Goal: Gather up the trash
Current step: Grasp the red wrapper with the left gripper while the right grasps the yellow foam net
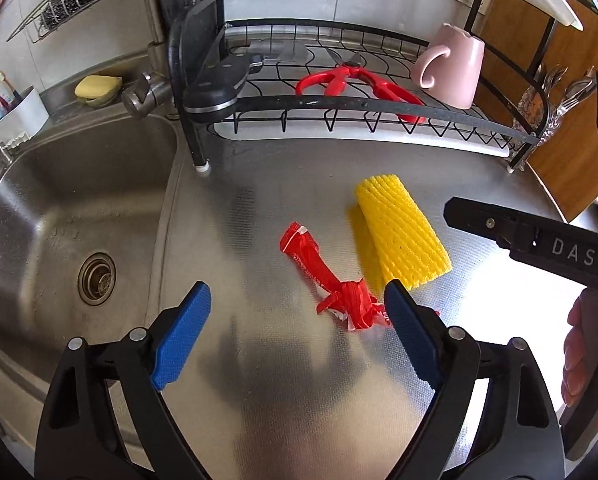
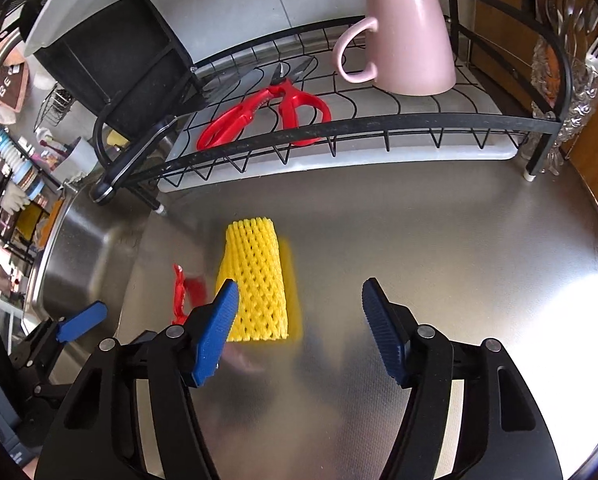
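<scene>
A crumpled red wrapper (image 1: pixel 323 276) and a yellow foam fruit net (image 1: pixel 399 232) lie side by side on the steel counter (image 1: pixel 283 184). My left gripper (image 1: pixel 297 292) hangs open just above the wrapper, whose knotted end lies by the right blue pad (image 1: pixel 407 328). In the right wrist view my right gripper (image 2: pixel 299 286) is open over the counter. The foam net (image 2: pixel 255 280) sits at its left finger and is partly hidden by it. No pad touches either piece. The red wrapper (image 2: pixel 183 292) shows left of the net, blurred.
A black dish rack (image 1: pixel 339 104) at the back holds red scissors (image 1: pixel 351 80), an upturned pink mug (image 1: pixel 455 68) and a black-handled knife (image 1: pixel 219 80). The sink (image 1: pixel 79 208) lies to the left, with soap (image 1: pixel 97 86) behind it. Cutlery (image 2: pixel 579 40) stands at the rack's right end.
</scene>
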{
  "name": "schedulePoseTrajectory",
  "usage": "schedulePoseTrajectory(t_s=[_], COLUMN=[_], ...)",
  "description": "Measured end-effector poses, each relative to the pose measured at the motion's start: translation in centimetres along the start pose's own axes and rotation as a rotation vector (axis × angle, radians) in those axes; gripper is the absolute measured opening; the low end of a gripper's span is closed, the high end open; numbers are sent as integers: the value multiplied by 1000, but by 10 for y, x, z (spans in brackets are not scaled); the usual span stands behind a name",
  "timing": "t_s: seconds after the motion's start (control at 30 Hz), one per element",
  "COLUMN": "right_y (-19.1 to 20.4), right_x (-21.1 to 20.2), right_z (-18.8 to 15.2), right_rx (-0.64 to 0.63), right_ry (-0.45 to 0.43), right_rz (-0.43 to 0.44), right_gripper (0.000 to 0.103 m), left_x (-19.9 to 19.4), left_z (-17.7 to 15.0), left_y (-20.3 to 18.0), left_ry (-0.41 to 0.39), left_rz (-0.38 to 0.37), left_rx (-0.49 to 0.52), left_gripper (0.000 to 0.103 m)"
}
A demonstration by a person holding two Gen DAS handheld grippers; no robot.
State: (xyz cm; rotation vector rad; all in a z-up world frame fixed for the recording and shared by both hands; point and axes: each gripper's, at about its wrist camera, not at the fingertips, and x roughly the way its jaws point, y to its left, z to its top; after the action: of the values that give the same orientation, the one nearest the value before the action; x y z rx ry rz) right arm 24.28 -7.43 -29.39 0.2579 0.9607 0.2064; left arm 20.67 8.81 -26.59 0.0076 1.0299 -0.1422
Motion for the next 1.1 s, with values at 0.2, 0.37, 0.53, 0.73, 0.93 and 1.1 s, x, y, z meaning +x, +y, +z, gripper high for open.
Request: schedulePoseTrajectory(t_s=[0.2,0.37,0.53,0.73,0.93,1.1], right_y=[7,9,20,24,14,4], right_x=[21,39,54,48,33,11], right_z=[15,16,10,3,-9,-25], right_rx=[7,16,-42,-75,-65,-55], right_ry=[32,82,122,106,93,72], right_rz=[17,42,26,9,-3,-7], right_gripper=[65,62,27,14,13,13], left_x=[20,29,28,27,19,6], left_z=[4,-2,-7,-14,-27,-47], left_y=[-5,-4,-4,-3,-15,-26], left_ry=[48,56,62,75,109,125], left_rz=[-16,-60,-87,-133,-154,-144], left_rx=[42,48,59,39,52,67], left_gripper=[71,54,13,9,6,3])
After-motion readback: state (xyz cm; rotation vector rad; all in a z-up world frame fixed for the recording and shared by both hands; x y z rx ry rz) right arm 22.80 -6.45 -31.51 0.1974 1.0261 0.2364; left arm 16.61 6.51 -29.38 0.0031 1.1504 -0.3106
